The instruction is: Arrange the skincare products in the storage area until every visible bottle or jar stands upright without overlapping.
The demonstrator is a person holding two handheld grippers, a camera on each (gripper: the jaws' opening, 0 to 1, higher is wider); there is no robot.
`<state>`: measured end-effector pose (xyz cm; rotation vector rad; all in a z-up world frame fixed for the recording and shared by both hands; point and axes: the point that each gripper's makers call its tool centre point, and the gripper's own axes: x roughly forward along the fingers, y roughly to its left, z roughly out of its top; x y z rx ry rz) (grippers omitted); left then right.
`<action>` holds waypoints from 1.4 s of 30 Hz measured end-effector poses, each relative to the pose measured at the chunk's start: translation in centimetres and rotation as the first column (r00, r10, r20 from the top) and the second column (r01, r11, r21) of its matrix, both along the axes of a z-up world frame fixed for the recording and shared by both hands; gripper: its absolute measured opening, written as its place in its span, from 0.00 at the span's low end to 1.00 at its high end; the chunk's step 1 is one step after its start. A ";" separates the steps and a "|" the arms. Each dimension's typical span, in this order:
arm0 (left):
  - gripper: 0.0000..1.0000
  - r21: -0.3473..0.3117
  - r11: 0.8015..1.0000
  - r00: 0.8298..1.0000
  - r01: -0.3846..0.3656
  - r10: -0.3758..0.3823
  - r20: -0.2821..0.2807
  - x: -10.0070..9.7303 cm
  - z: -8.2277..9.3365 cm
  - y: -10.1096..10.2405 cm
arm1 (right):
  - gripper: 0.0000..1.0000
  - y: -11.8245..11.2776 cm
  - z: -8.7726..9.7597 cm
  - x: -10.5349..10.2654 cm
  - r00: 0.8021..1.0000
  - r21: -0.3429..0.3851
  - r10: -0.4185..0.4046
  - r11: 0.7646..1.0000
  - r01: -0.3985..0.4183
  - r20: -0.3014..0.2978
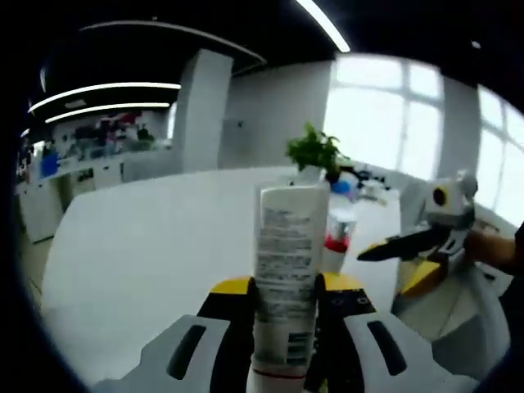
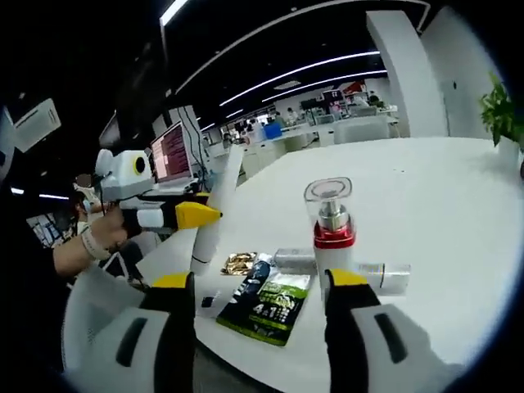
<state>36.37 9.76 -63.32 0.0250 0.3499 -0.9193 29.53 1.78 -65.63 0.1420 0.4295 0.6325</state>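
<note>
My left gripper [image 1: 286,285] is shut on a white tube [image 1: 282,262] with printed text, which rises upright between its jaws. In the right gripper view the same tube [image 2: 217,205] leans slightly, its lower end at the white table near the edge, with the left gripper [image 2: 184,215] clamped on its middle. A bottle with a clear cap and red band [image 2: 332,225] stands upright on the table, and it shows just behind the tube [image 1: 337,233]. My right gripper [image 2: 262,278] is open with nothing between its jaws; it enters the left gripper view from the right [image 1: 393,246].
A green sachet [image 2: 266,307], a gold packet [image 2: 239,262], a dark tube [image 2: 260,272] and a silvery tube [image 2: 364,274] lie flat near the table's front edge. A potted plant [image 1: 315,151] stands far back. A hand [image 2: 86,241] holds the left gripper.
</note>
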 end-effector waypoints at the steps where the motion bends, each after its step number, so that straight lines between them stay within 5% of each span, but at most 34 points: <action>1: 0.25 0.004 1.000 1.000 0.006 -0.006 0.001 0.0 0.0 -0.4 | 0.60 0.0 -0.1 -0.1 1.000 -0.018 0.004 1.000 -0.004 -0.003; 4: 0.25 -0.001 0.999 0.999 0.038 -0.038 -0.006 -0.5 -0.1 -1.5 | 0.56 -0.1 0.0 -0.1 1.000 -0.027 -0.004 1.000 0.004 -0.005; 7: 0.26 -0.022 0.998 0.998 0.054 -0.054 -0.014 -0.8 -0.2 -1.8 | 0.51 -0.3 1.5 0.1 0.999 0.047 -0.036 0.998 0.036 0.001; 14: 0.26 0.076 0.991 0.994 0.109 -0.110 0.010 -2.2 -1.5 -2.5 | 0.35 -0.2 2.9 0.8 0.998 0.127 -0.060 0.990 0.061 -0.015; 42: 0.26 0.139 0.977 0.986 0.163 -0.166 0.010 -3.6 -2.5 -3.1 | 0.15 2.2 3.8 2.9 0.997 0.206 -0.044 0.977 0.056 -0.063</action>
